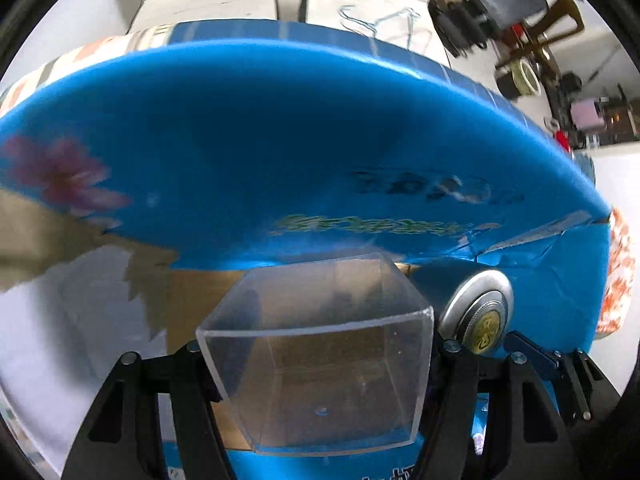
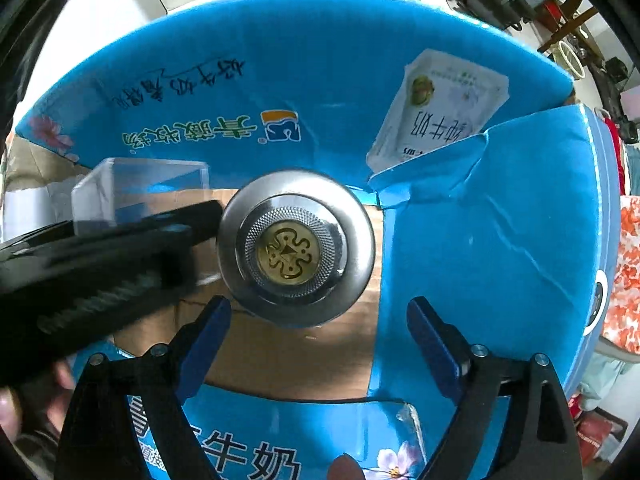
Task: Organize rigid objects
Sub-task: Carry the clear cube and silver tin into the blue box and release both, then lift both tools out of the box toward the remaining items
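My left gripper (image 1: pixel 316 354) is shut on a clear plastic box (image 1: pixel 320 360), held over the open blue milk carton box (image 1: pixel 280 140). The clear box also shows in the right wrist view (image 2: pixel 140 188), with the left gripper's black arm (image 2: pixel 100 256) under it. A round silver metal knob with a gold emblem (image 2: pixel 294 250) sits inside the carton on its brown cardboard floor (image 2: pixel 296 356). It also shows in the left wrist view (image 1: pixel 478 312). My right gripper (image 2: pixel 318 344) is open, its blue pads (image 2: pixel 208 336) just short of the knob, not touching it.
The carton's blue flaps (image 2: pixel 500 240) stand up at the far side and right. A printed milk pack picture (image 2: pixel 440 108) is on the far flap. Chairs and clutter (image 1: pixel 516 20) lie beyond. Orange flowered cloth (image 2: pixel 628 260) lies at the right.
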A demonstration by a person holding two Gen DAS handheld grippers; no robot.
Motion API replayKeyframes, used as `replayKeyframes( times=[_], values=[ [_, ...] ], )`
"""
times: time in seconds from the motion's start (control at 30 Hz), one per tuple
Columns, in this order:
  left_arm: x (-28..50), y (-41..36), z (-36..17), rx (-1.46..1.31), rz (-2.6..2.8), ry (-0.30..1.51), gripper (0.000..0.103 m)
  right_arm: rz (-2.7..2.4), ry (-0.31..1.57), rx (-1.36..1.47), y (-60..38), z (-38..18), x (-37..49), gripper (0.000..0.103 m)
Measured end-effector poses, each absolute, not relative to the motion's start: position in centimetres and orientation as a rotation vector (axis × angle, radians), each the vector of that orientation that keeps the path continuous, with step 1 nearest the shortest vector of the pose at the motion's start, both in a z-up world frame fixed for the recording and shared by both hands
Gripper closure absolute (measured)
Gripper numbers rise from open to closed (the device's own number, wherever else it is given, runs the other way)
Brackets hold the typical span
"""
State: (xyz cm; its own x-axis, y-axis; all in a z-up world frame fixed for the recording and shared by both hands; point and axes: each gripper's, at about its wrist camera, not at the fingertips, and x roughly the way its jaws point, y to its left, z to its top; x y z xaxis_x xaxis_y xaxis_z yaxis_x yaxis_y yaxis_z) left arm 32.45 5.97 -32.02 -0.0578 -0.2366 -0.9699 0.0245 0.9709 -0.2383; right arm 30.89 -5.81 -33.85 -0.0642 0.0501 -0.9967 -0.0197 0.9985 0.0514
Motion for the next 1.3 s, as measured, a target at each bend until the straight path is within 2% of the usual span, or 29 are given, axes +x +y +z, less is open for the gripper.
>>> replayKeyframes(
  times=[0.27,0.33,0.4,0.57,0.93,1.03,1.3],
  values=[
    [33.0,5.9,-32.5,-0.176,-0.212,1.642,0.038,0.054,1.642,0.063,-6.7,-34.2,31.9,0.011],
    [33.0,5.8,-32.3,-0.146,-0.183,1.65,0.025,0.062,1.636,0.09,-6.5,-33.8,31.1,0.01],
    [33.0,6.0,-31.7,-0.129,-0.163,1.635,0.003,0.059,1.634,0.1,-6.3,-33.4,30.4,0.009],
    [32.0,6.4,-28.4,-0.102,-0.145,1.57,0.002,0.053,1.601,0.09,-7.0,-30.8,30.1,0.005],
    [25.3,9.5,-20.1,-0.015,-0.048,1.354,0.002,0.063,1.465,0.027,-8.0,-21.6,24.8,0.005],
    [24.5,8.7,-18.7,0.0,-0.012,1.316,0.002,0.079,1.445,0.05,-7.2,-20.6,23.1,0.005],
    [19.6,9.1,-15.4,-0.008,0.017,1.29,0.002,0.114,1.373,0.061,-7.3,-16.6,18.6,0.005]
  ],
)
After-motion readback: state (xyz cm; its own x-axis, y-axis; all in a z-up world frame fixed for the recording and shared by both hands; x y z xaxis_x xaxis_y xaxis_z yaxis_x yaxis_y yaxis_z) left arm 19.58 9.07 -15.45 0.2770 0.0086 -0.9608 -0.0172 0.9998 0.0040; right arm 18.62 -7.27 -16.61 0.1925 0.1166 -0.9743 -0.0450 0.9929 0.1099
